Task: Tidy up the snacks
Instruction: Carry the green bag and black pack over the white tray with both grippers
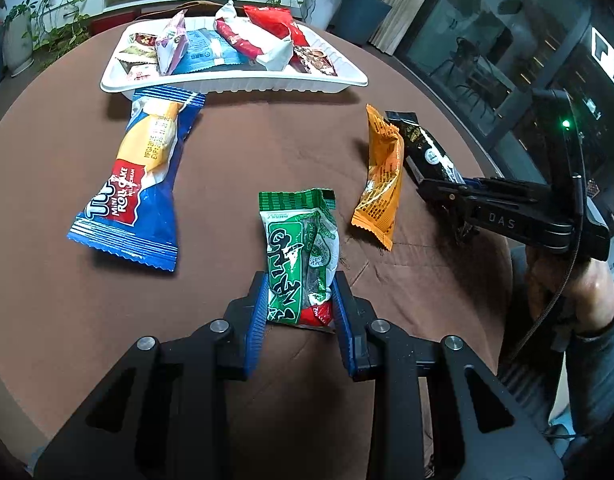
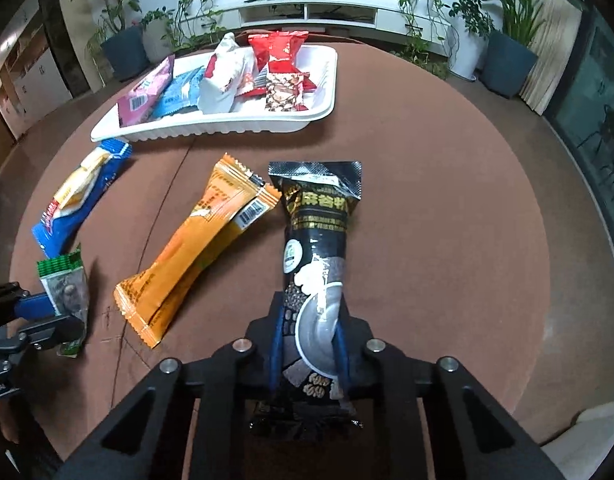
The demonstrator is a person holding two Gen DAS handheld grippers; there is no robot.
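Observation:
My left gripper [image 1: 299, 300] is shut on the lower end of a green snack packet [image 1: 301, 256], which stands between its blue pads. That packet [image 2: 65, 288] also shows at the left edge of the right wrist view. My right gripper [image 2: 309, 336] is shut on a long black snack packet [image 2: 317, 248], and the pads pinch its lower part. An orange packet [image 2: 195, 256] lies just left of the black one on the brown table. A blue roll-cake packet [image 1: 143, 184] lies near the white tray [image 1: 235, 82], which holds several snacks.
The round brown table [image 1: 247, 152] has its edge close on the right. Potted plants [image 2: 511, 56] and a white shelf unit [image 2: 307, 12] stand beyond the table. A person's hand [image 1: 567, 280] holds the right gripper at the right.

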